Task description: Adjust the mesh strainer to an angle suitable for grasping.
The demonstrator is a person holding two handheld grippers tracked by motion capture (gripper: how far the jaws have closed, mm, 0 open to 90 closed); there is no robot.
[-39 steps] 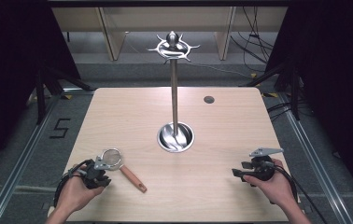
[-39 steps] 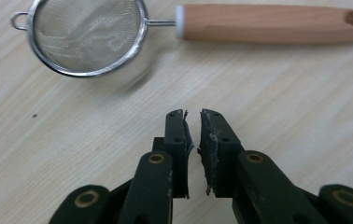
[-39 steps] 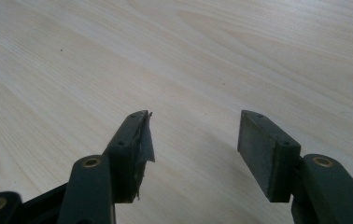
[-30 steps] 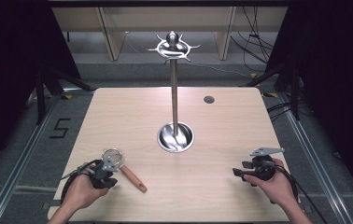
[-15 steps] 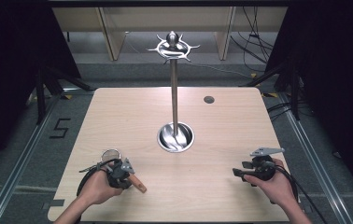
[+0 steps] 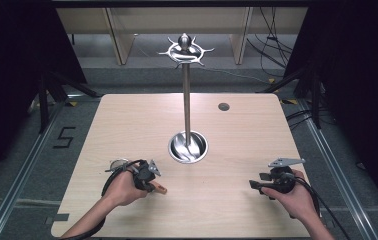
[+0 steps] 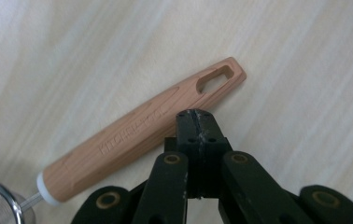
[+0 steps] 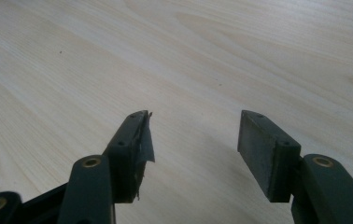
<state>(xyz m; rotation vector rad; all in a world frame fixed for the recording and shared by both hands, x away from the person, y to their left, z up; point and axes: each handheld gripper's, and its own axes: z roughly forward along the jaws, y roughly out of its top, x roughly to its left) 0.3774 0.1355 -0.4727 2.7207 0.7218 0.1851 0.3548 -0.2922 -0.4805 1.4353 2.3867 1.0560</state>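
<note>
Tabletop strainer (image 7: 137,128), handle diagonal, rightward.

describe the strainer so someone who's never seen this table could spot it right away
Start at the light wooden table and its tall steel hook stand. Near the front left edge lies the small mesh strainer with a tan wooden handle, beside the left hand-held gripper. Its handle end has a slotted hanging hole.

Counts on the wooden table (image 6: 237,200): one small mesh strainer (image 6: 118,164) with one wooden handle (image 7: 137,128). One tall metal hanging stand (image 6: 187,100), single round base. One dark round hole (image 6: 223,106) in the tabletop. Two handheld grippers: left gripper (image 6: 149,175), right gripper (image 6: 254,184).
</note>
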